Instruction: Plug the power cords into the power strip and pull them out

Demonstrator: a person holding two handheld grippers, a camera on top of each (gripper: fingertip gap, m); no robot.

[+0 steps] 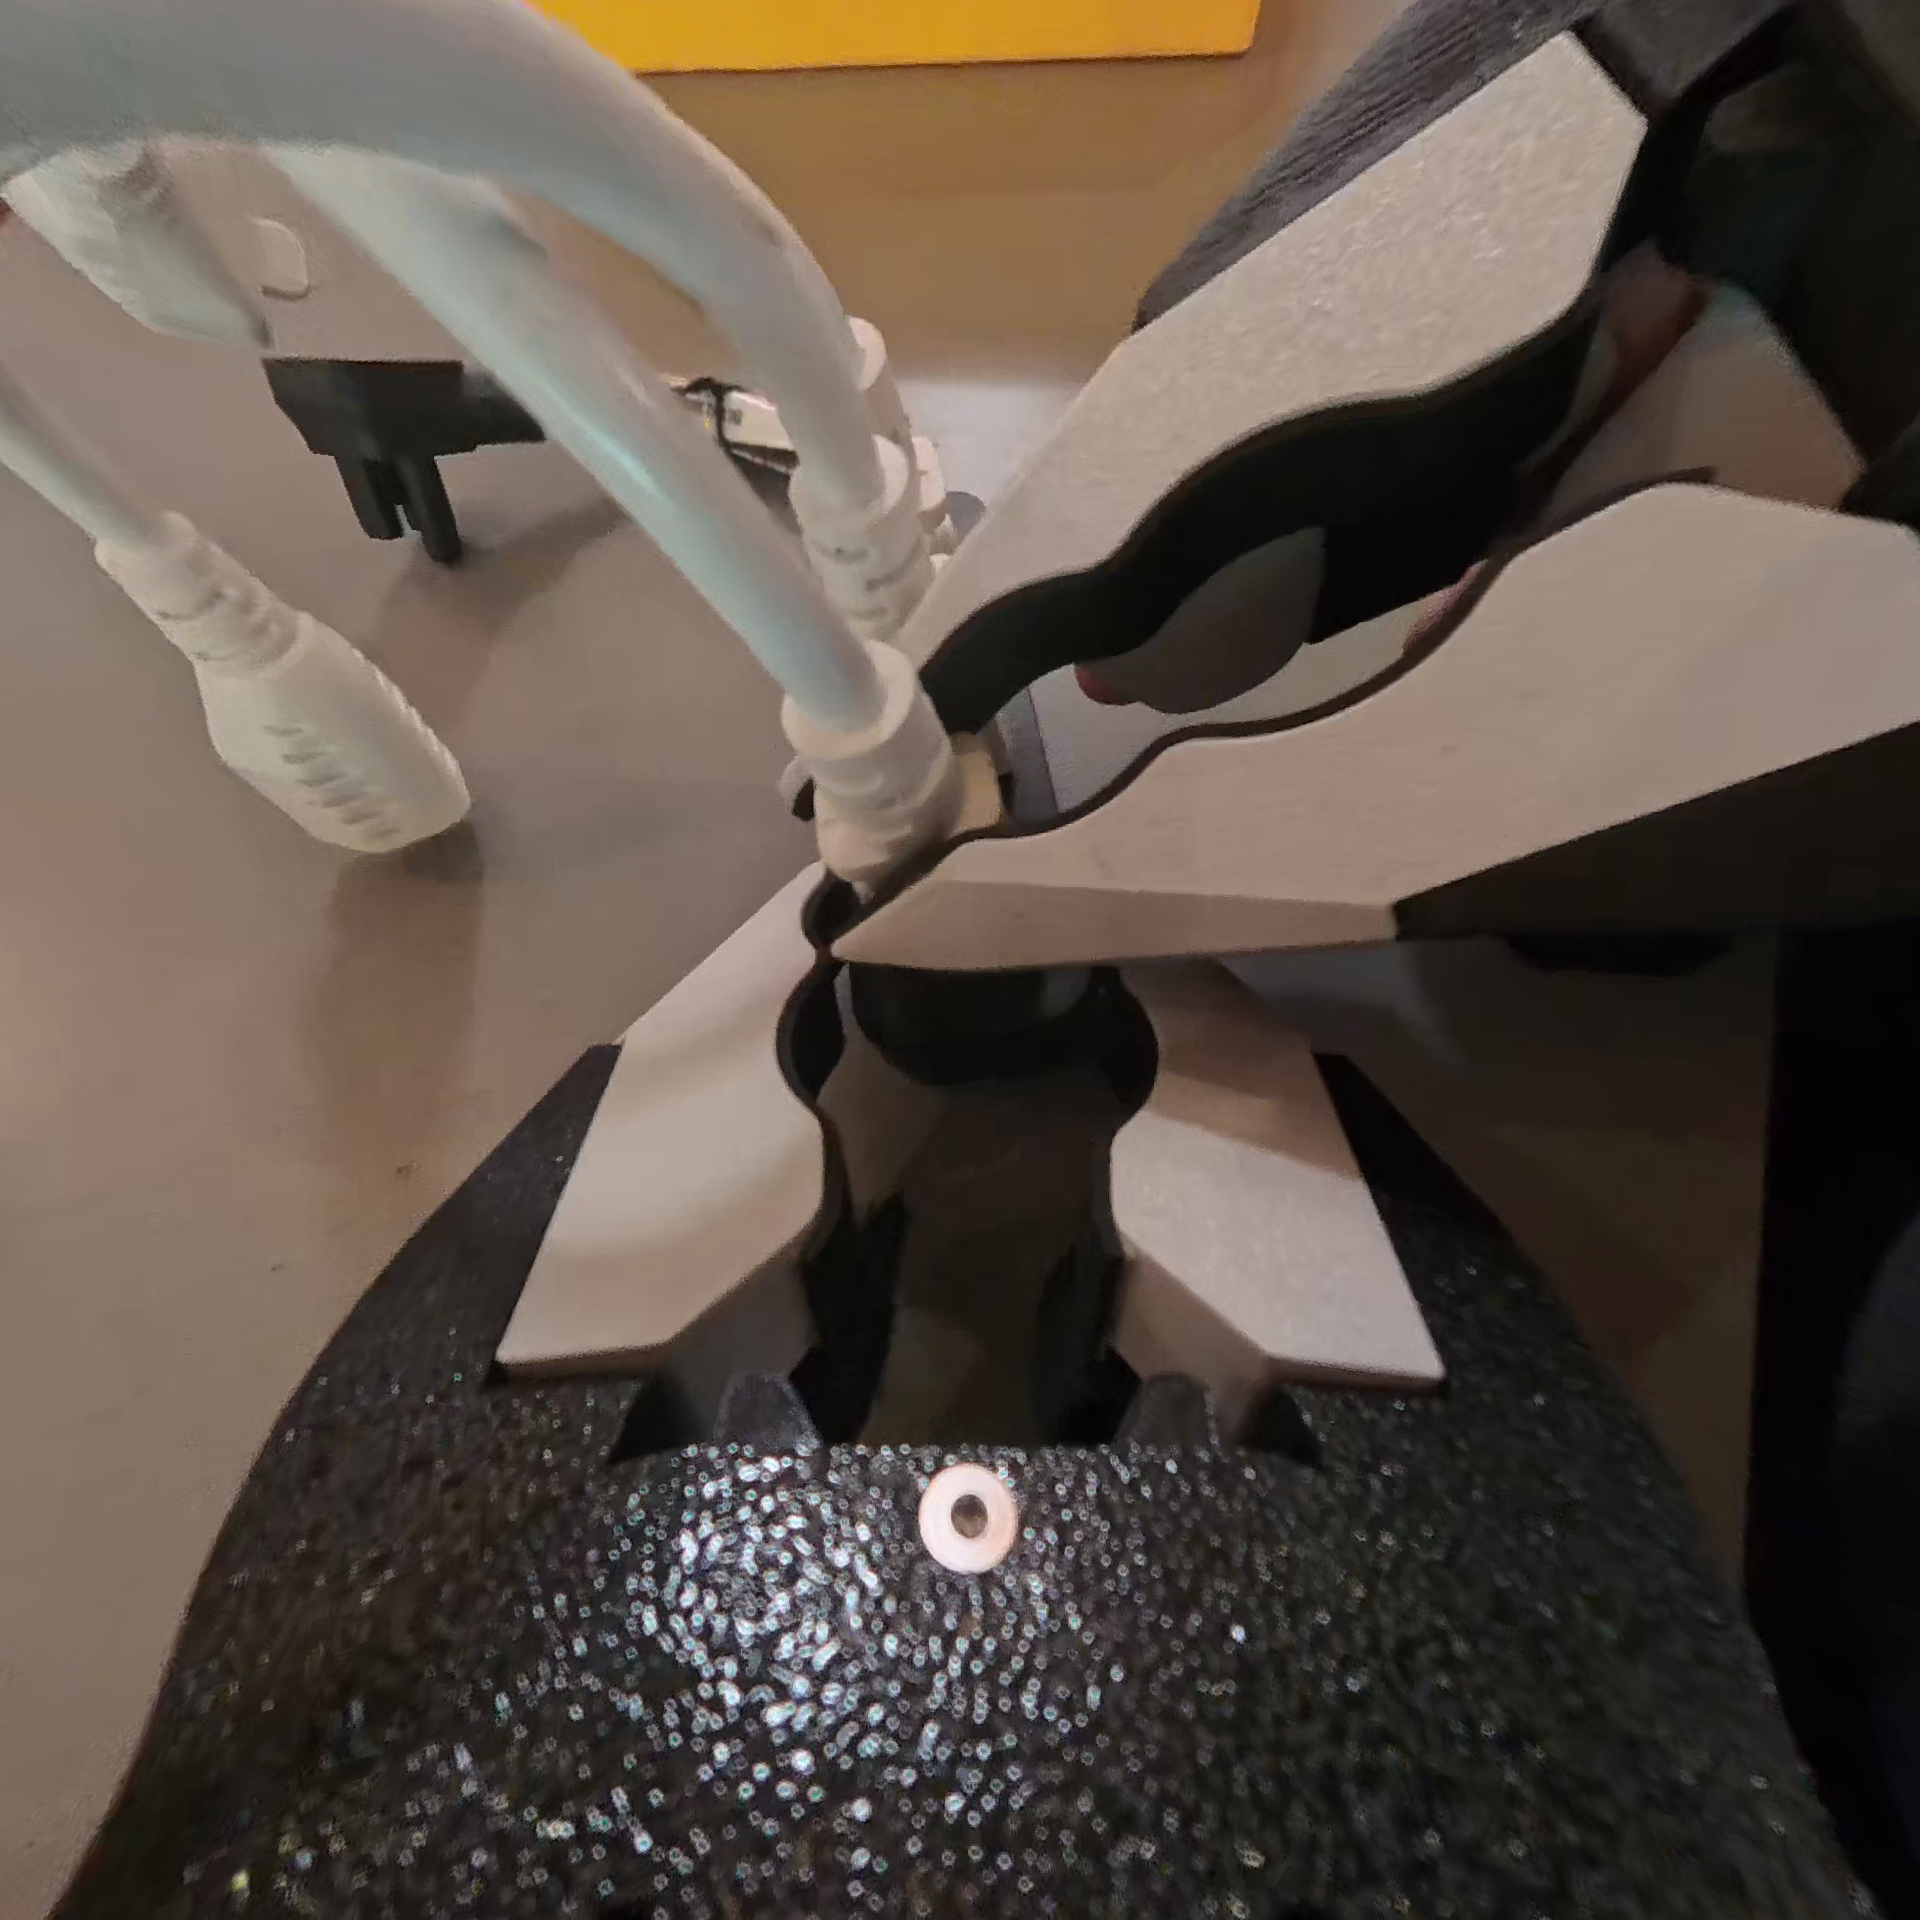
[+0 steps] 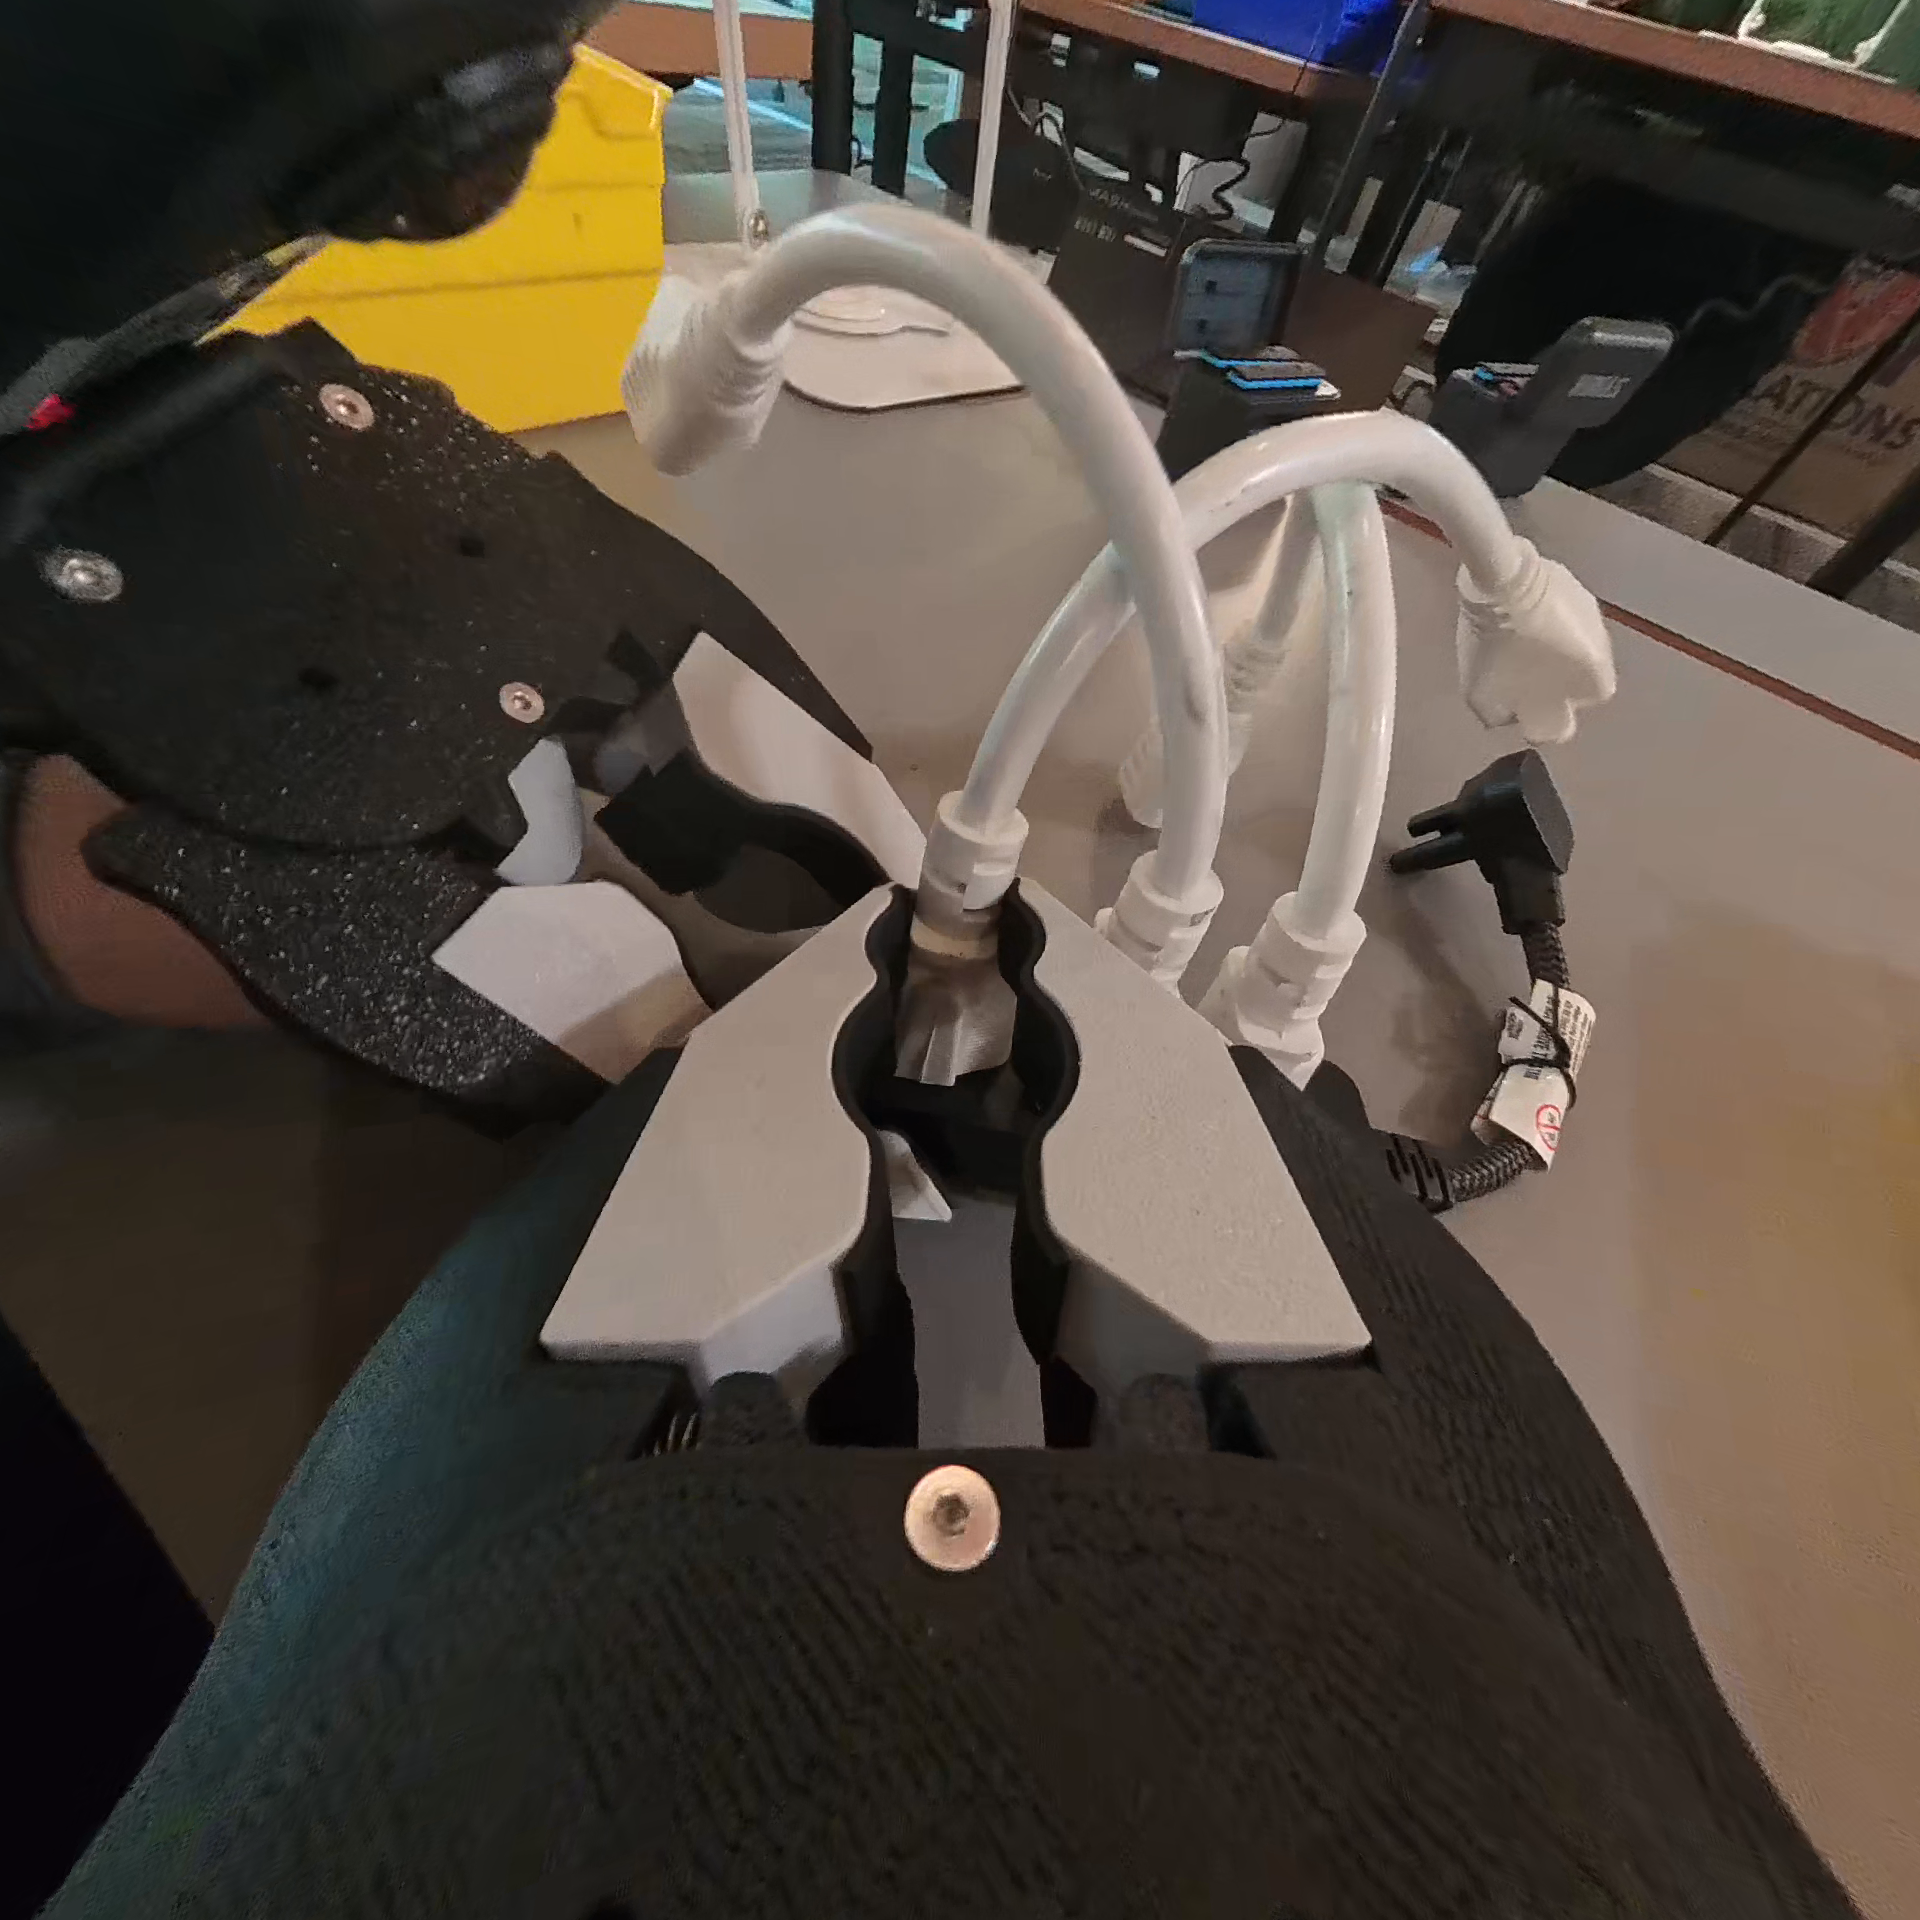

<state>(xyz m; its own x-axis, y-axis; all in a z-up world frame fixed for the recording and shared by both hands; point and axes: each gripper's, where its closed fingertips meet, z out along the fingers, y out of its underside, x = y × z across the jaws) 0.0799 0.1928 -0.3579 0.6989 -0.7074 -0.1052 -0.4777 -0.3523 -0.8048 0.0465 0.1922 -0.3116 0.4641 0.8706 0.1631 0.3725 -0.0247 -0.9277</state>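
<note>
Right gripper [image 2: 956, 935] is pinched on a white plug [image 2: 961, 883] at the power strip [image 1: 1023, 748]; my left gripper [image 1: 831, 935] looks nearly closed beneath it, though I cannot tell what it grips. If I pull crooked, I expect the strip to lift or neighbouring white cords [image 2: 1340, 665] to snag. Behind, a yellow bin [image 2: 520, 270]; contents hidden.
</note>
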